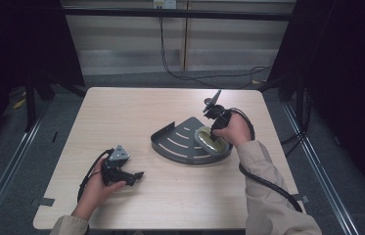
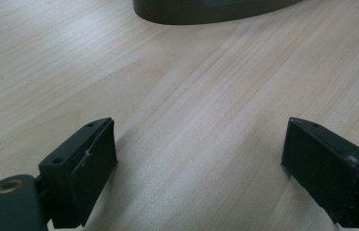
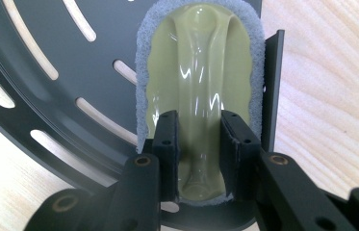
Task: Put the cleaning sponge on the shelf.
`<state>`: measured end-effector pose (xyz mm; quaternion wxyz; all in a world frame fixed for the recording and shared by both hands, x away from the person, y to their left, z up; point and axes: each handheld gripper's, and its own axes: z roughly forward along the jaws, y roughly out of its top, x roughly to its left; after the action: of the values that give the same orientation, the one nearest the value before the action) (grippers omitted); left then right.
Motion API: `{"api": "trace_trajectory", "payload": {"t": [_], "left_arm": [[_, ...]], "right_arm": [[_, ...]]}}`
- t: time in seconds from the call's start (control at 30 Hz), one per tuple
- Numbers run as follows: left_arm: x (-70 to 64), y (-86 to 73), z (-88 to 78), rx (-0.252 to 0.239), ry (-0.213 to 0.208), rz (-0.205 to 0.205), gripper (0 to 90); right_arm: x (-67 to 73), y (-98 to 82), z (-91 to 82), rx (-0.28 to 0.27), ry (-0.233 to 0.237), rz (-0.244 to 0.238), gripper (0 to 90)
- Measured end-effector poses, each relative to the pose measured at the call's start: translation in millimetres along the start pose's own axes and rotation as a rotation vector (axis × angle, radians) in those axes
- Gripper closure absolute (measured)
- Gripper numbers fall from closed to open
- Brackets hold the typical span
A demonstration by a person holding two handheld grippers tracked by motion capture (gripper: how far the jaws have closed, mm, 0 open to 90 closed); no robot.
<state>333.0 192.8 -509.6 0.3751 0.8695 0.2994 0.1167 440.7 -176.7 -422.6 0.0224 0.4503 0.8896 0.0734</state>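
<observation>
A dark quarter-round slotted rack [image 1: 180,142] lies in the middle of the wooden table. On its right part rests a scrubber [image 1: 208,139] with a pale yellow-green plastic handle and a grey pad rim. My right gripper [image 1: 214,134] points down into it. In the right gripper view the scrubber [image 3: 196,62] lies against the rack [image 3: 47,43], and the right gripper [image 3: 199,149] is shut on the handle's raised ridge. My left gripper [image 1: 138,175] lies low on the table at the left, open, with bare wood between the jaws of the left gripper [image 2: 198,154].
The rack's curved edge [image 2: 206,12] shows ahead of the left gripper. The table's front edge [image 1: 170,226] is close to the person's forearms. A black cable [image 1: 268,183] trails from the right gripper over the right side of the table. Dark frames stand on both sides.
</observation>
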Motion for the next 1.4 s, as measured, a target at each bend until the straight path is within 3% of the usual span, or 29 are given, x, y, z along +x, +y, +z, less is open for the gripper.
{"api": "trace_trajectory", "payload": {"t": [0.63,0.93,1.1,1.4], "left_arm": [[0.0,0.0,0.0,0.0,0.001,0.0,11.4],[-0.1,-0.1,0.2,-0.003,0.002,-0.001,11.3],[-0.1,-0.1,0.2,-0.003,0.001,-0.001,11.3],[-0.1,-0.1,0.2,-0.003,0.002,0.0,11.3]], "right_arm": [[-0.8,-2.8,2.1,-0.014,-0.003,0.007,68.7],[1.7,-2.4,2.5,-0.03,-0.005,0.024,51.0],[3.2,-2.5,-0.3,-0.038,-0.031,0.023,41.4],[1.8,-6.8,-7.0,-0.074,-0.06,0.017,32.6]]}}
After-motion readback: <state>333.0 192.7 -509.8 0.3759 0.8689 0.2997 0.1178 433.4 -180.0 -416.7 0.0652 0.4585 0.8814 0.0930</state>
